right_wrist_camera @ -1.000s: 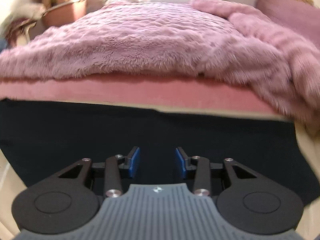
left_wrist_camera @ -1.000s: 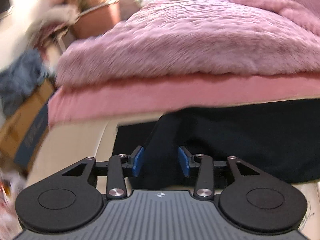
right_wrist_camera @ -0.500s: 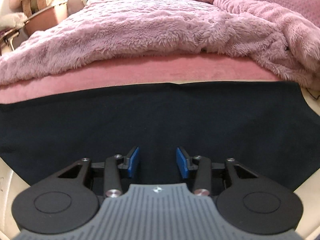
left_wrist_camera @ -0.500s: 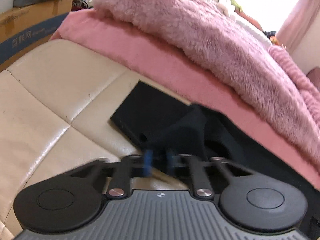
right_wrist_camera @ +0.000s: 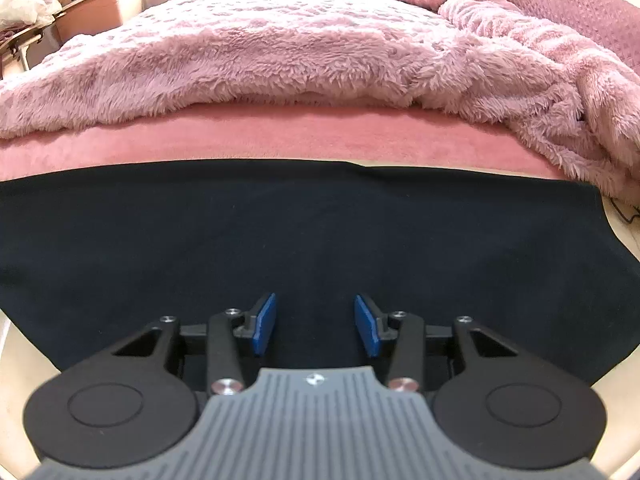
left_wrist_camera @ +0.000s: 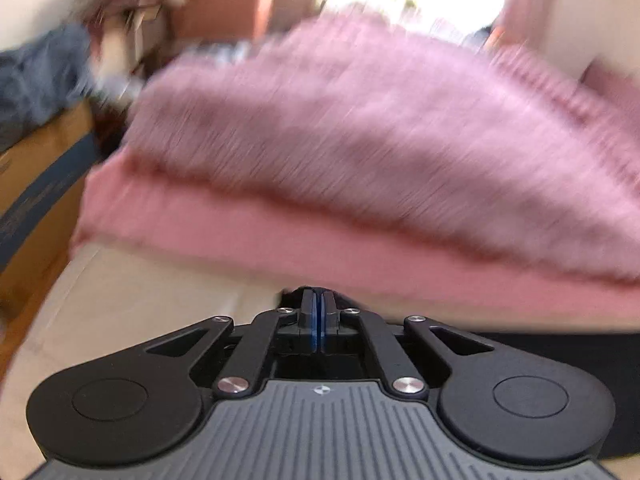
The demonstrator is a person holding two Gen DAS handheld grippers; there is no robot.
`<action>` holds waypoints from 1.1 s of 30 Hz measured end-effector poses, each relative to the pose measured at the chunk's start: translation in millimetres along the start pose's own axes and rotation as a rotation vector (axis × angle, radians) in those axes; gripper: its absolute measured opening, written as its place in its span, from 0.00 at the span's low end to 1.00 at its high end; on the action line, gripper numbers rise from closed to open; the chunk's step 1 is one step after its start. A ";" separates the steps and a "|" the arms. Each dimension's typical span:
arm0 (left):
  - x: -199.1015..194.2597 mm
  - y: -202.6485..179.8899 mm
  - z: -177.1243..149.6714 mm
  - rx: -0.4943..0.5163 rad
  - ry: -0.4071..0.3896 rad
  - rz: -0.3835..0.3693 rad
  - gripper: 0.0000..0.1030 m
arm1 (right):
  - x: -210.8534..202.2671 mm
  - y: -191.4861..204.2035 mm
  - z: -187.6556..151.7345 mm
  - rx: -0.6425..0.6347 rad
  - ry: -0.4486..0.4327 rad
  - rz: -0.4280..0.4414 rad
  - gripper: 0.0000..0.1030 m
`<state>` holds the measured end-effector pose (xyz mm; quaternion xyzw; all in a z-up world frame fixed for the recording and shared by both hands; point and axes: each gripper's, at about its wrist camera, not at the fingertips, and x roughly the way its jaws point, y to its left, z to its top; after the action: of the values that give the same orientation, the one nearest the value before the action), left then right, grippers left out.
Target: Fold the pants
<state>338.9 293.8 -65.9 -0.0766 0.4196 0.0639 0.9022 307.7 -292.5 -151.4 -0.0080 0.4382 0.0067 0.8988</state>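
The black pants (right_wrist_camera: 304, 232) lie spread flat on a cream leather surface (right_wrist_camera: 624, 232), filling the middle of the right wrist view. My right gripper (right_wrist_camera: 315, 322) is open and empty, hovering over the near part of the pants. In the blurred left wrist view, my left gripper (left_wrist_camera: 319, 312) is shut on an edge of the black pants (left_wrist_camera: 520, 340), with dark cloth bunched at its tips. The rest of that cloth trails to the right behind the gripper body.
A fluffy pink blanket (right_wrist_camera: 280, 48) on a pink sheet (right_wrist_camera: 280, 136) borders the far side of the pants. A cardboard box (left_wrist_camera: 36, 184) with blue-grey cloth (left_wrist_camera: 36, 76) on it stands at the left. The cream surface (left_wrist_camera: 132, 292) shows left of my left gripper.
My left gripper closed on the pants edge and swung with it, so its view is now blurred. My right gripper stayed open and drew slightly nearer over the spread pants.
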 end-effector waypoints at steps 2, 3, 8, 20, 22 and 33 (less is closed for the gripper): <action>23.2 7.7 -8.4 0.021 0.098 0.031 0.00 | 0.6 -0.1 0.7 -0.002 0.001 0.000 0.40; 30.1 9.5 -14.2 0.035 0.129 0.043 0.00 | 0.6 0.0 1.2 -0.004 0.002 -0.001 0.40; 47.2 27.8 -38.8 -0.035 0.226 0.064 0.05 | 2.3 0.9 1.8 -0.010 0.005 -0.005 0.40; 59.7 32.8 -8.2 -0.119 0.097 0.021 0.52 | 4.1 1.4 4.7 -0.028 0.021 -0.002 0.43; 73.9 29.8 -9.0 -0.118 0.115 0.012 0.51 | 4.5 3.0 4.4 -0.038 0.021 -0.003 0.43; 57.5 8.4 -3.2 0.016 -0.044 0.041 0.00 | 9.8 5.8 5.9 -0.071 0.024 0.007 0.47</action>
<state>371.8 304.4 -112.8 -0.0594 0.4018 0.0808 0.9102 318.2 -286.5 -155.5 -0.0384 0.4485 0.0253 0.8926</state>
